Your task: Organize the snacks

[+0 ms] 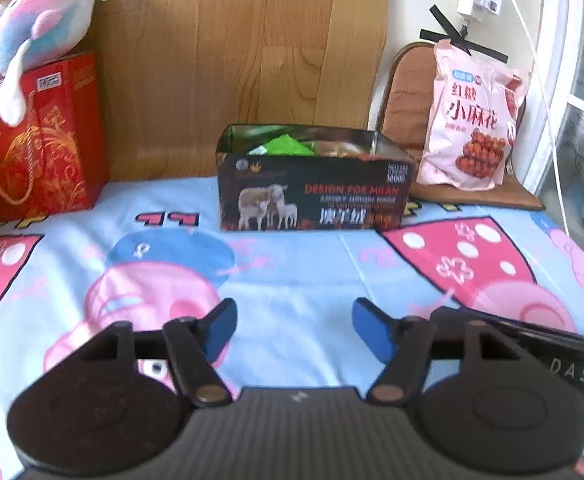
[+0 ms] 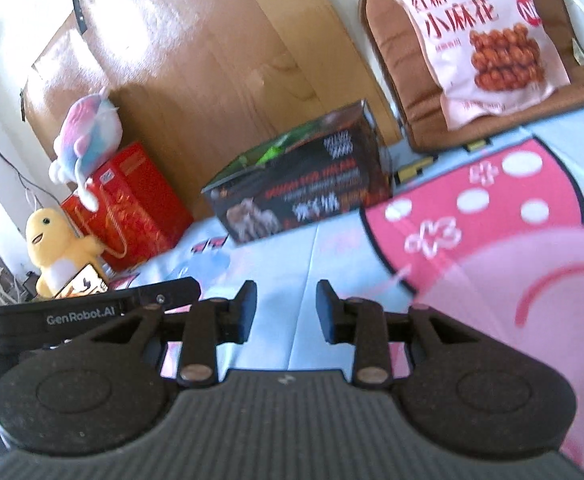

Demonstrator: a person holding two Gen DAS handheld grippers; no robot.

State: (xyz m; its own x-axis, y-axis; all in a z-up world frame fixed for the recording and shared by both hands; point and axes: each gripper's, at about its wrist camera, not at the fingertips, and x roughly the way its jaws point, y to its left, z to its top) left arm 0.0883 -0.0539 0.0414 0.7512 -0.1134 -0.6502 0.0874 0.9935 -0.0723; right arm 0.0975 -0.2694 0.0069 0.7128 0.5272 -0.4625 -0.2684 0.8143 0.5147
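Both claws released, nothing between their pads, over the cartoon bedsheet.

The black box (image 1: 312,184) with sheep printed on its front stands open at the far edge of the sheet (image 1: 292,264), green packets inside. A pink snack bag (image 1: 472,120) leans on a brown chair cushion (image 1: 408,96) beside it. The left gripper (image 1: 294,330) and right gripper (image 2: 286,306) hang apart from both. A red gift box (image 1: 39,140) carries a plush toy (image 1: 35,20).

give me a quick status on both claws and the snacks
Left claw open, empty. Right claw open, empty. Pink snack bag leaning on chair cushion, right of black box holding green packets. Nothing in the way.
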